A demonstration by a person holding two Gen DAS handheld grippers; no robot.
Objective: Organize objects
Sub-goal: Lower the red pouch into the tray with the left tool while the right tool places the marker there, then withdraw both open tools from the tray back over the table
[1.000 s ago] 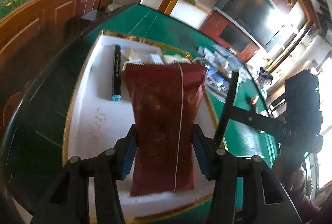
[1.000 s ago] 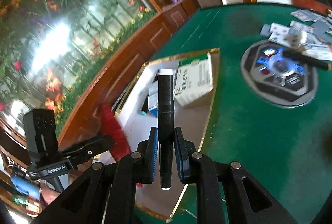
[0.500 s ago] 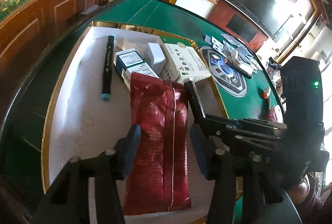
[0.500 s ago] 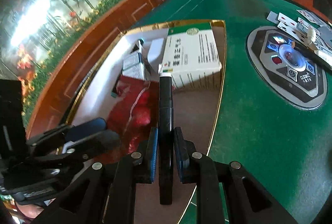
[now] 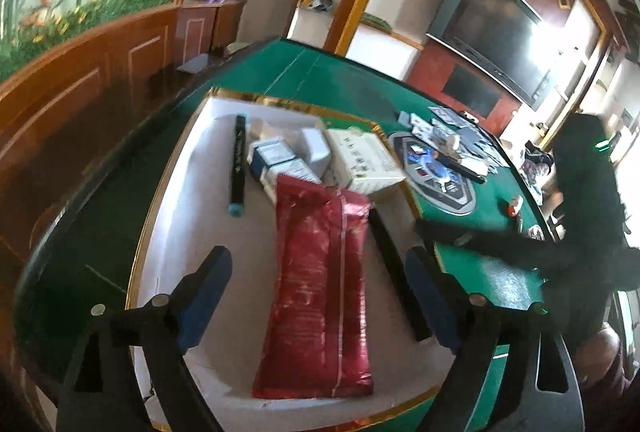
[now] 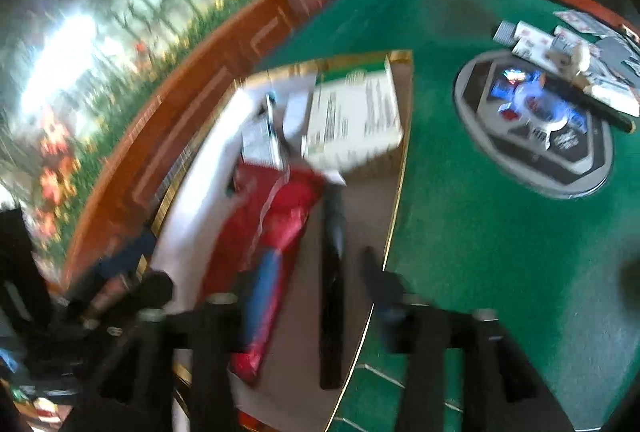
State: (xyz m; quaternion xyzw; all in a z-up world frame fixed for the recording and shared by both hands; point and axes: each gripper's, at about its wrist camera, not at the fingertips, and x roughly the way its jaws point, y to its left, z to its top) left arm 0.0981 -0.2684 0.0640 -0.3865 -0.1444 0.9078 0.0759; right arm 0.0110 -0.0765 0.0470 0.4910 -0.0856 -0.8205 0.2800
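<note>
A white gold-rimmed tray lies on the green table. In it lie a red foil packet, a black marker to its right, another black marker with a teal tip, and several boxes. My left gripper is open and empty, its jaws wide on either side of the packet. My right gripper is open and empty, with the black marker lying in the tray between its blurred fingers, next to the red packet.
A grey round console with playing cards and a dark stick sits on the green felt right of the tray. A wooden wall panel runs along the table's left side. The other gripper reaches in from the right.
My left gripper let go of the red packet, which now lies in the tray, and opened wide. My right gripper opened and released the black marker into the tray beside the packet.
</note>
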